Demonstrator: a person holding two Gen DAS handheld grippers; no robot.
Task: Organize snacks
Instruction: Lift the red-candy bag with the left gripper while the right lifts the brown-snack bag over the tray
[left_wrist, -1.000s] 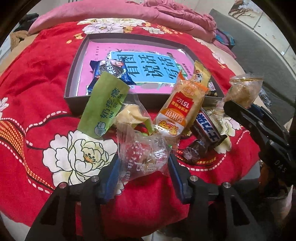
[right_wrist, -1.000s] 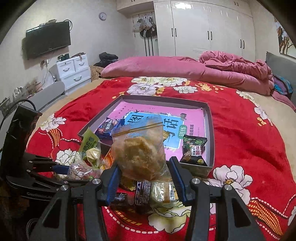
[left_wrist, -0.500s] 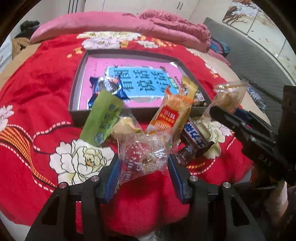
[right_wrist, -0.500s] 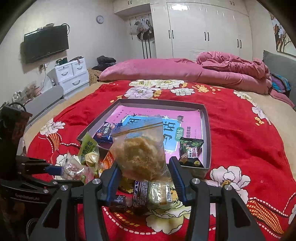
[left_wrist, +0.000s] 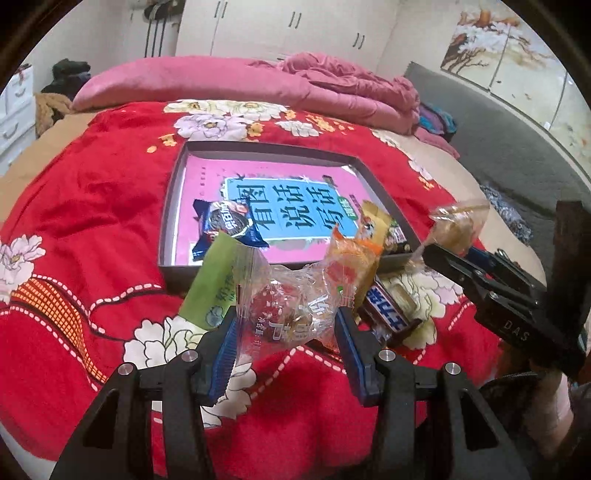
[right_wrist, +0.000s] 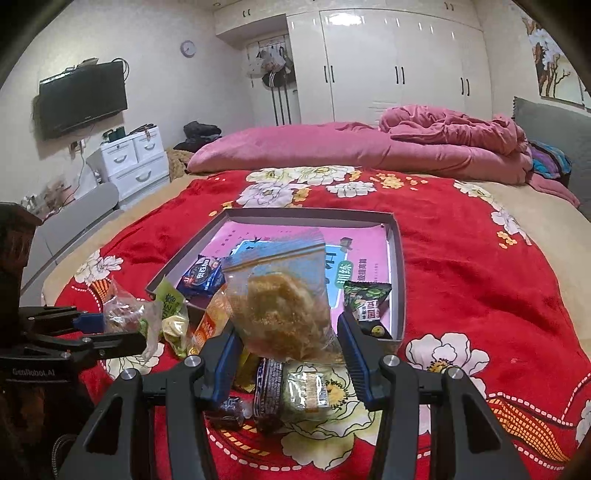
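**Snacks: two packets lifted, the rest split between box and blanket**

Snacks are spread over three places. Two are in the air: the left gripper (left_wrist: 284, 328) is clamped on a clear crinkly packet (left_wrist: 288, 314) with red pieces inside, and the right gripper (right_wrist: 286, 343) is clamped on a clear zip bag (right_wrist: 284, 295) holding a brown crumbly cake. Both packets stand upright between the blue pads, long axis pointing up and away from the cameras, the zip seal of the bag at the top.

Three packets lie in the shallow grey box (right_wrist: 400, 266) on the red flowered blanket (left_wrist: 92, 192): a blue biscuit pack (left_wrist: 231, 225) at the near left, and a dark green pack (right_wrist: 367, 299) and a yellow one (left_wrist: 375, 218) at the near right (the yellow one shows only from the left wrist). A pink book with a blue title panel (left_wrist: 295, 206) covers the box floor.

In front of the box lies a loose pile: a green stick pack (left_wrist: 214, 284) slanting up toward the box, an orange pack (left_wrist: 351, 258), a dark bar with blue lettering (left_wrist: 388, 314), and, seen from the right wrist only, a small greenish clear packet (right_wrist: 306, 391) and a dark sweet (right_wrist: 229, 410).
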